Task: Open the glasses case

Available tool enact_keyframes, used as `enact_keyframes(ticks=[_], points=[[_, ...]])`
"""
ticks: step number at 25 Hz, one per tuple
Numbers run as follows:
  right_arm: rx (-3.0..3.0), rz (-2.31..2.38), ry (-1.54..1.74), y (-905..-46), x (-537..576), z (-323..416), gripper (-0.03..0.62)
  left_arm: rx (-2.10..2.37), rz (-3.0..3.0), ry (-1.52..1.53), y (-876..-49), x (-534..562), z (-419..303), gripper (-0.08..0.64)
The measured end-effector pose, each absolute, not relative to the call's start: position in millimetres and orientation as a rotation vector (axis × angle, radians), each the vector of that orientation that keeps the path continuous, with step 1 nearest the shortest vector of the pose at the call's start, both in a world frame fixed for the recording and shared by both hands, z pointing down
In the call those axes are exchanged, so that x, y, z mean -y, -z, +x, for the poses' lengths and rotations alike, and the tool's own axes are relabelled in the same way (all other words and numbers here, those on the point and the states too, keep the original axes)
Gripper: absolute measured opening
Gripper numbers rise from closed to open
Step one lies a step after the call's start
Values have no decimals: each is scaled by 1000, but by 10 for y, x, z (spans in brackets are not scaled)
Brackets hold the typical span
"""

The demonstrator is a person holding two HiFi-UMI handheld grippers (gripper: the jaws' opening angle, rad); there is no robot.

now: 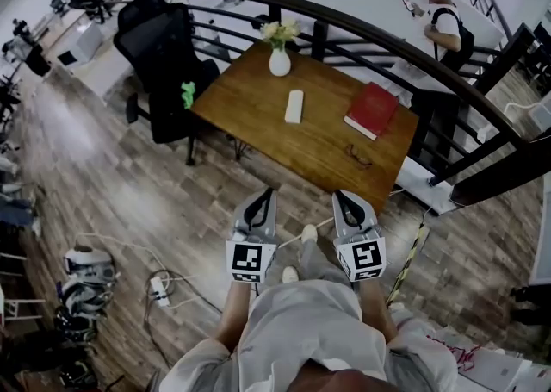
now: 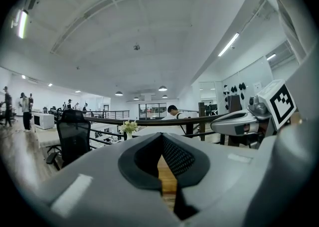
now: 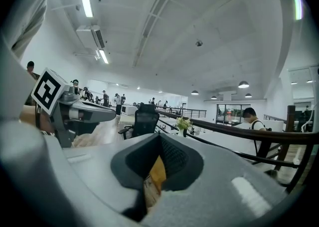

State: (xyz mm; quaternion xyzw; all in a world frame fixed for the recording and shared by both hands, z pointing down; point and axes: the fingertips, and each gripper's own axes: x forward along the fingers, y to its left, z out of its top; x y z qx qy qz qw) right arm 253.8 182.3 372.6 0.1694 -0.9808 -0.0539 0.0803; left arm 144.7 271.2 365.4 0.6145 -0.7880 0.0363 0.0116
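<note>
The white glasses case (image 1: pixel 294 107) lies closed near the middle of the wooden table (image 1: pixel 258 106), well ahead of both grippers. My left gripper (image 1: pixel 268 193) is held over the floor short of the table's near edge, jaws shut and empty. My right gripper (image 1: pixel 339 195) hangs beside it at the same height, also shut with nothing in it. In the left gripper view the left gripper (image 2: pixel 161 138) has its pads meeting, with a strip of table wood showing past them. In the right gripper view the right gripper (image 3: pixel 159 138) looks the same. The case is hidden in both gripper views.
On the table stand a white vase of flowers (image 1: pixel 280 59), a red book (image 1: pixel 372 108) and a pair of glasses (image 1: pixel 359 156). A black office chair (image 1: pixel 159 54) stands at the table's left. A curved black railing (image 1: pixel 344 24) runs behind, with a person (image 1: pixel 439 28) beyond it. Cables and a power strip (image 1: pixel 159 289) lie on the floor.
</note>
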Motion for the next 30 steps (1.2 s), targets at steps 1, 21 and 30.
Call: enact_keyframes(ticks=[1, 21, 30], points=[[2931, 509, 155, -3747, -1759, 2513, 3, 2453, 1918, -118, -3673, -2648, 1425, 17], [2958, 335, 132, -3697, -280, 1392, 3, 2512, 1821, -141, -3533, -1204, 545, 17], [2979, 256, 119, -3675, 28, 1050, 3, 2548, 1759, -161, -3488, -913, 267, 17]])
